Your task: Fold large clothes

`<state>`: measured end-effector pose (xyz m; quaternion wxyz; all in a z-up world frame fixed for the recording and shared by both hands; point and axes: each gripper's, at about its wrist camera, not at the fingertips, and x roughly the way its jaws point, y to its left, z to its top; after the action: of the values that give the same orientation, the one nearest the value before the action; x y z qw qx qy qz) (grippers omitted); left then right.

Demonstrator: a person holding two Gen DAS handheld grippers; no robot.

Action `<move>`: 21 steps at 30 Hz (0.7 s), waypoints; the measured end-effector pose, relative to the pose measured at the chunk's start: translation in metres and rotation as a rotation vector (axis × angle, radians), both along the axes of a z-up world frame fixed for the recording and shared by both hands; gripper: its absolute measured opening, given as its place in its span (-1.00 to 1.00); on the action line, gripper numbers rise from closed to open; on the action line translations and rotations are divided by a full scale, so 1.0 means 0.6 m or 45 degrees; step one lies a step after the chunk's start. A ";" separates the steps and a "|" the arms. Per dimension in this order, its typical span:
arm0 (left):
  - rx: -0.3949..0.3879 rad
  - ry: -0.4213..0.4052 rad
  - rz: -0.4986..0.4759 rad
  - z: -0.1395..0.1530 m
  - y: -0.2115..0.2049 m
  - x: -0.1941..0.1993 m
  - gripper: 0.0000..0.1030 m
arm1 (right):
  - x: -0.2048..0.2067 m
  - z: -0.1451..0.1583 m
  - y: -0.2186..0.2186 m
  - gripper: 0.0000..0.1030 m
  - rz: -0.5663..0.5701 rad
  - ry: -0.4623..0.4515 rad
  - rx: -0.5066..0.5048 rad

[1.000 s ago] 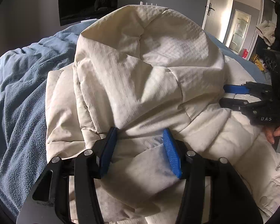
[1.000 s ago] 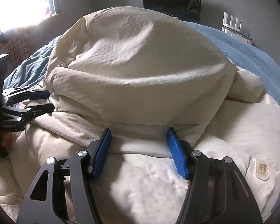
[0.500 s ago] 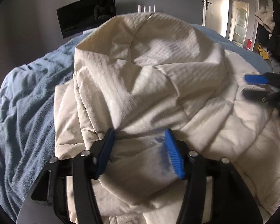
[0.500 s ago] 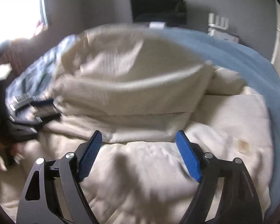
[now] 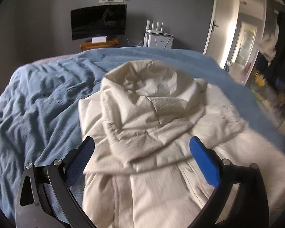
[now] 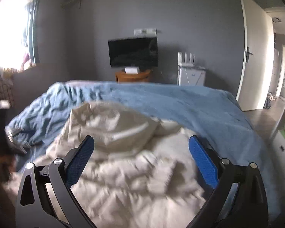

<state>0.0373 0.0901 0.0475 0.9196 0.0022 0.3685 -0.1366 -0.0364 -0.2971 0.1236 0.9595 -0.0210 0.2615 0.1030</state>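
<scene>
A large cream quilted garment (image 5: 152,117) lies bunched and partly folded on a blue blanket (image 5: 38,104) on the bed. It also shows, blurred, in the right wrist view (image 6: 123,161). My left gripper (image 5: 141,152) is open and empty, raised above the garment's near part, with blue pads (image 5: 203,161) spread wide. My right gripper (image 6: 140,152) is open and empty, also above the garment. The left gripper shows dimly at the left edge of the right wrist view (image 6: 15,138).
A dark TV (image 6: 133,52) on a wooden stand (image 6: 132,76) and a white unit with a router (image 6: 190,74) stand against the grey wall beyond the bed. An open door (image 6: 254,53) is at the right, a bright window (image 6: 7,28) at the left.
Both grippers let go of the cream garment, opened wide, and pulled back and up. The garment dropped from a raised mound into a lower heap on the bed.
</scene>
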 end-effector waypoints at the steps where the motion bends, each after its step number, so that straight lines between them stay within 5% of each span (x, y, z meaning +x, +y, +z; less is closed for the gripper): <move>1: -0.001 0.012 0.003 0.008 0.008 -0.017 0.87 | -0.009 -0.001 -0.009 0.85 0.011 0.050 -0.015; 12: 0.049 0.439 0.138 -0.048 0.111 -0.169 0.86 | -0.139 -0.080 -0.152 0.86 0.023 0.649 0.118; 21: 0.010 0.568 0.147 -0.050 0.119 -0.234 0.48 | -0.226 -0.125 -0.160 0.84 0.081 0.838 -0.012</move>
<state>-0.1032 0.1614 0.0175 0.8216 -0.0455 0.5626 -0.0796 -0.1719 -0.3933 0.0484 0.8196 0.0008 0.5572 0.1331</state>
